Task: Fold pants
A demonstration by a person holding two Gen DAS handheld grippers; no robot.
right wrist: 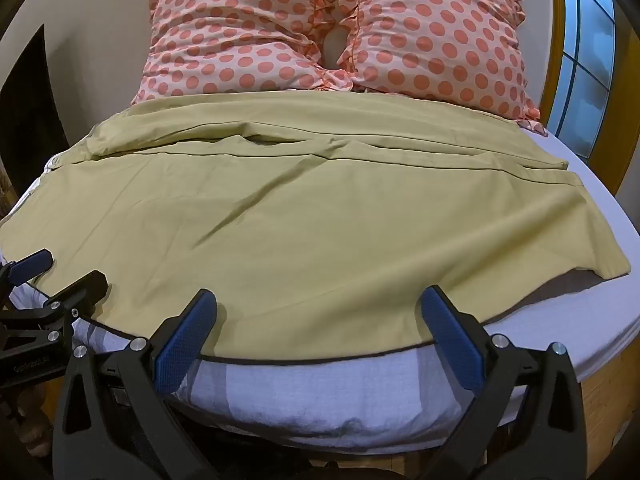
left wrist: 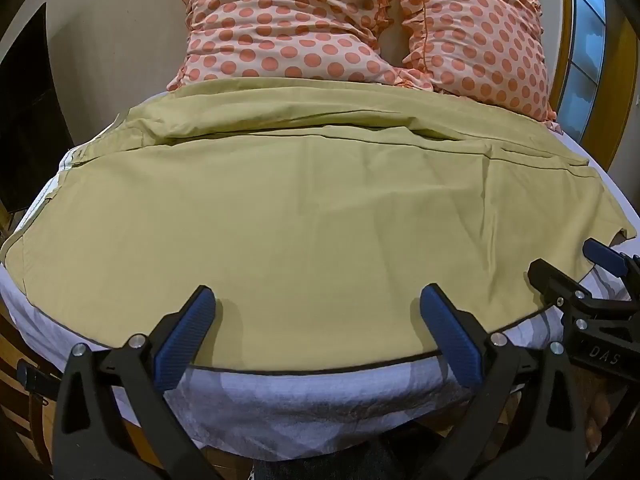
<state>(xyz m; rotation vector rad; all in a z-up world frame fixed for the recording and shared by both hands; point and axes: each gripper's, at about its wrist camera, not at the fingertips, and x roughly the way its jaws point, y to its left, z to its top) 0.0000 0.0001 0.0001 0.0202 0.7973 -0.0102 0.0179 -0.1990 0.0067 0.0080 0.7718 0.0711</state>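
Wide yellow-green pants [left wrist: 312, 208] lie spread flat across the bed, the legs side by side and running left to right; they also fill the right wrist view [right wrist: 312, 216]. My left gripper [left wrist: 318, 300] is open and empty, its blue pads just above the pants' near edge. My right gripper [right wrist: 318, 302] is open and empty over the same near edge, further right. The right gripper shows at the right of the left wrist view [left wrist: 568, 264]. The left gripper shows at the left of the right wrist view [right wrist: 68, 268].
Two peach pillows with orange dots [left wrist: 320, 20] [right wrist: 440, 32] lean against the wall behind the pants. A white sheet [right wrist: 600, 320] covers the bed, which has a wooden frame. A window [right wrist: 584, 52] is at the right.
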